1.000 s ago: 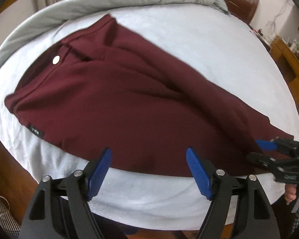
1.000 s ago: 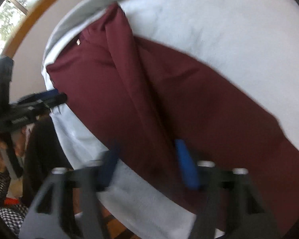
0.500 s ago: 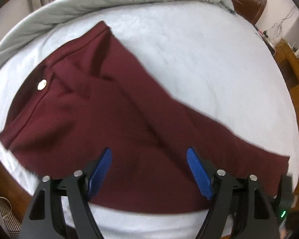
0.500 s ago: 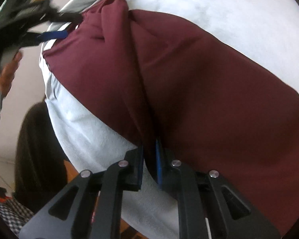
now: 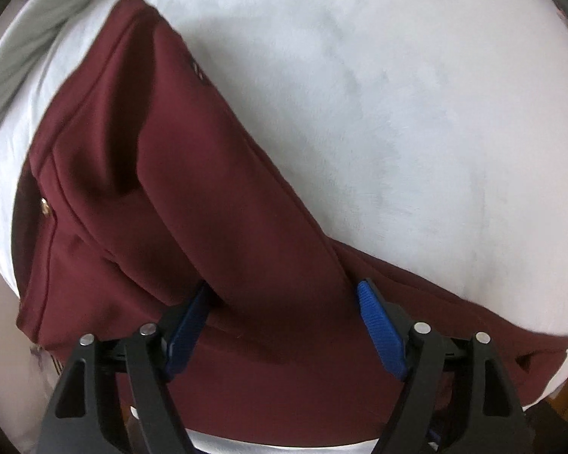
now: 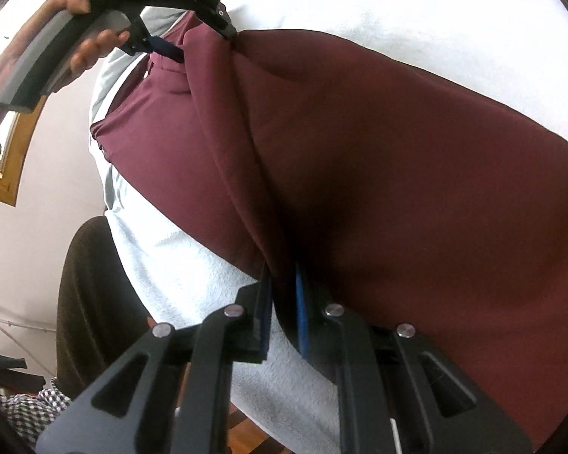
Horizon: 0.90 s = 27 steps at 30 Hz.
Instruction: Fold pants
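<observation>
Left wrist view: dark maroon fabric pants lie on a pale grey-white bed sheet, a raised fold of the cloth between both grippers.

Left gripper stands with its jaws wide, blue ribbed pads on either side of a raised ridge of the pants that runs from 11 o'clock toward 6 o'clock; whether the pads press on it cannot be told. A small metal button shows at 9 o'clock near the waistband. In the right wrist view the right gripper is closed narrowly, pinching an edge fold of the pants at 6 o'clock. At 11 o'clock a hand holds the other gripper's handle at the pants' far end.
</observation>
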### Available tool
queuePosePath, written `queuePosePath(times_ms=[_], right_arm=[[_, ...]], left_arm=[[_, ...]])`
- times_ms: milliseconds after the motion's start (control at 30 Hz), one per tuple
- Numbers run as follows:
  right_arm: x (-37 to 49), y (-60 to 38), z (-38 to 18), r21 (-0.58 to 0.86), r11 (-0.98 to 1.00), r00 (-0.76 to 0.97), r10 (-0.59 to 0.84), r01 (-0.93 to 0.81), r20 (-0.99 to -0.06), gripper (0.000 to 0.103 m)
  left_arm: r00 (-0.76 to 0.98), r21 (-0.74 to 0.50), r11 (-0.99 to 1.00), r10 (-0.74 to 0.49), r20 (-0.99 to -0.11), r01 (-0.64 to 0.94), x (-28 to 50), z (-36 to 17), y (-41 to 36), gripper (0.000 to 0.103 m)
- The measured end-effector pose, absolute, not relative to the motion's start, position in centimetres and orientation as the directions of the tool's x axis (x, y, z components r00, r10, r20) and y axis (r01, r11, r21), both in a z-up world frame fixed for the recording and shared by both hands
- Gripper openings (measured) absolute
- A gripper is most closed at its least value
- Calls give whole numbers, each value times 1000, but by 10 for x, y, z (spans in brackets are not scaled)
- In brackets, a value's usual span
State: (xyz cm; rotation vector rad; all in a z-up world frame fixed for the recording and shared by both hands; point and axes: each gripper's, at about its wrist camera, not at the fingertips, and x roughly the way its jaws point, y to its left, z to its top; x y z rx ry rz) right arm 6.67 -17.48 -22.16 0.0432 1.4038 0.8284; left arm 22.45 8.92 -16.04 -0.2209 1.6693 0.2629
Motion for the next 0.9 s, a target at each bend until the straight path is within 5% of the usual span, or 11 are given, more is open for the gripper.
queuePosePath(times_ms=[167,333,600,900], right_arm=[[71,-183,-220,517,723,-70,551,-458,-832,9],[75,-196,-209,504,732,-43,547,-458,-836,12],[80,-220,-197,481,756,-5,535,-445,-845,15],[68,-216,-192,379,774,13,447,-506,-895,22]], left_arm=[[-135,-11,937,-62,-989,-349,225,-163,99,31],[-58,-49,935,-74,-996,-353,205,-145,109,15],[276,-224,885,-114,-954,-409,80,-104,134,14],[355,-220,863,-50,-933,-456,-15,-155,124,14]])
